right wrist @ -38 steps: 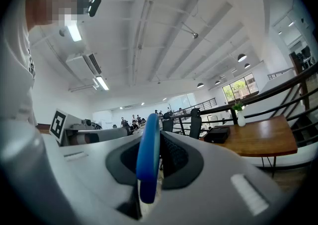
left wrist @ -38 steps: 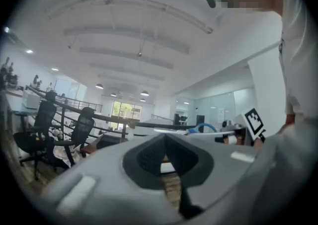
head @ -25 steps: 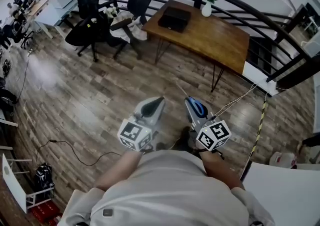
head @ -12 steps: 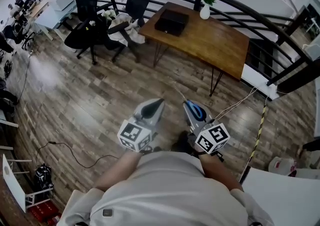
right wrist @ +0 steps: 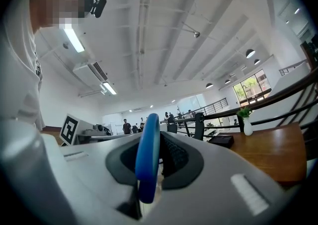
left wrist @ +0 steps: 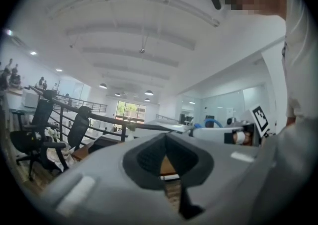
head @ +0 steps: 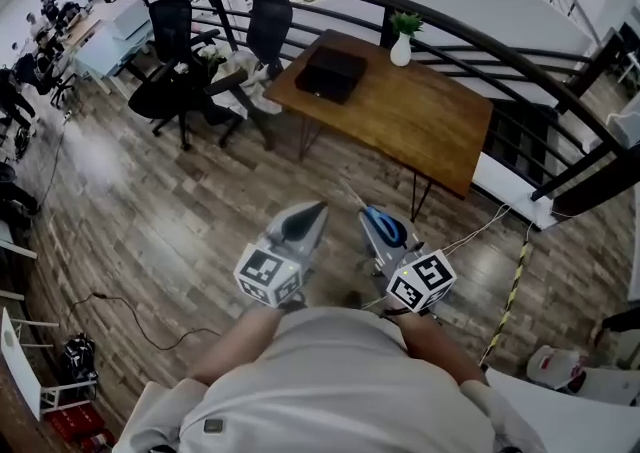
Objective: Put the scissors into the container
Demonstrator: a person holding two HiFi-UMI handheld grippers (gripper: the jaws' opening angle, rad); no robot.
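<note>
The scissors (head: 386, 228) have a blue loop handle, and my right gripper (head: 372, 219) is shut on them. Their thin blades point up and away towards the wooden table (head: 420, 121). In the right gripper view the blue handle (right wrist: 148, 157) stands upright between the jaws of the right gripper (right wrist: 156, 162). My left gripper (head: 314, 211) is held beside it at the same height, shut, with nothing in it. Its dark pads (left wrist: 149, 158) meet at the tip of the left gripper (left wrist: 166, 162). A black box (head: 328, 71) sits on the table's far left part.
A white vase with a plant (head: 402, 41) stands at the table's back edge. Black office chairs (head: 170, 51) are left of the table, and a dark curved railing (head: 470, 36) runs behind it. Cables (head: 150, 316) lie on the wood floor. A white table corner (head: 580, 411) is at lower right.
The table and floor have slid down and nearer in the head view, so I have come closer to the table. Both grippers keep their places and their hold.
</note>
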